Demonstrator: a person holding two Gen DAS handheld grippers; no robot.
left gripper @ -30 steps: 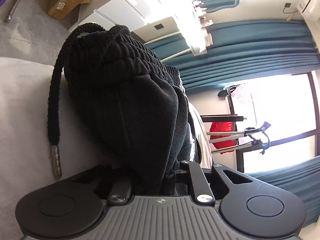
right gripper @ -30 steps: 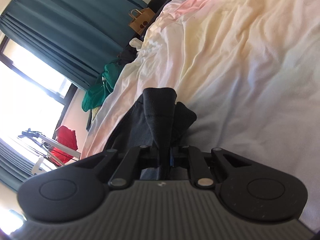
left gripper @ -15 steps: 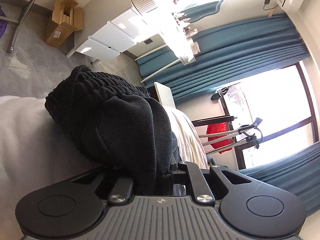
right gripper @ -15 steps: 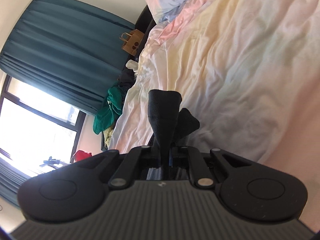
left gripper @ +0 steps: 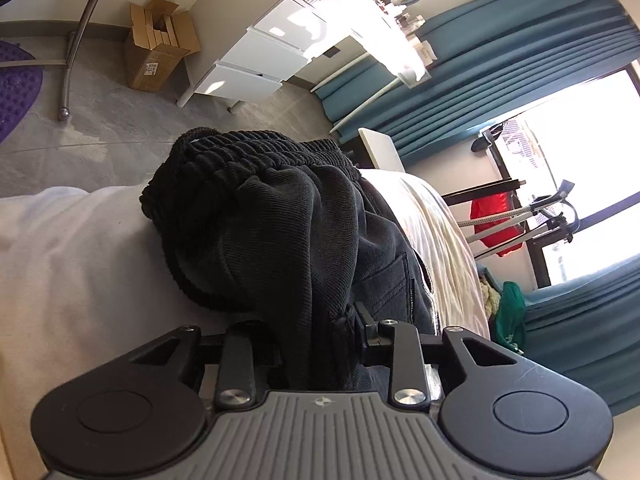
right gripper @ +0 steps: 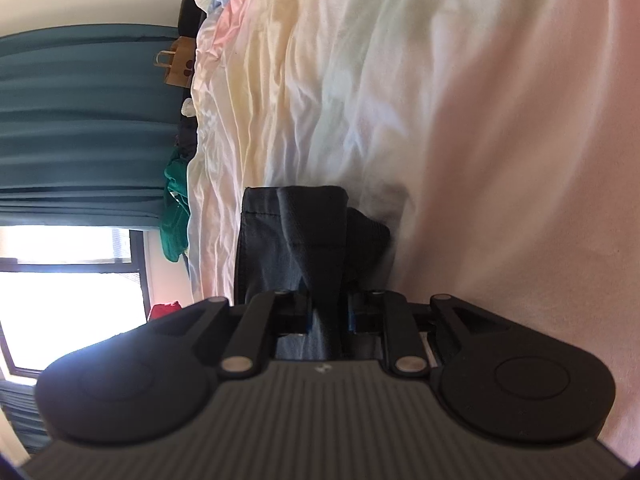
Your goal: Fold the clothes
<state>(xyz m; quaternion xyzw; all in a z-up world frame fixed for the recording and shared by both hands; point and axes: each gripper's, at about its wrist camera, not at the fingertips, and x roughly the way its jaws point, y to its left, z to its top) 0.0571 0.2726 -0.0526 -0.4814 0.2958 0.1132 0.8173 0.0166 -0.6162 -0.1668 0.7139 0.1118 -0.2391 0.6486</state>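
Both grippers, left gripper (left gripper: 320, 332) and right gripper (right gripper: 328, 312), stay clamped on the black trousers (left gripper: 280, 220), now lowered onto the near bed (right gripper: 400, 100); the drawstring has gone from view, so the fold seems nearly laid.

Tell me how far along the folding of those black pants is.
Done: both ends are picked up. The left gripper is shut on the waistband end of the pants; the right gripper is shut on the hem end.
In hand: the pants are bunched between the grippers over the bed.
Left: no flat, finished fold shows yet; laying down and smoothing remain.
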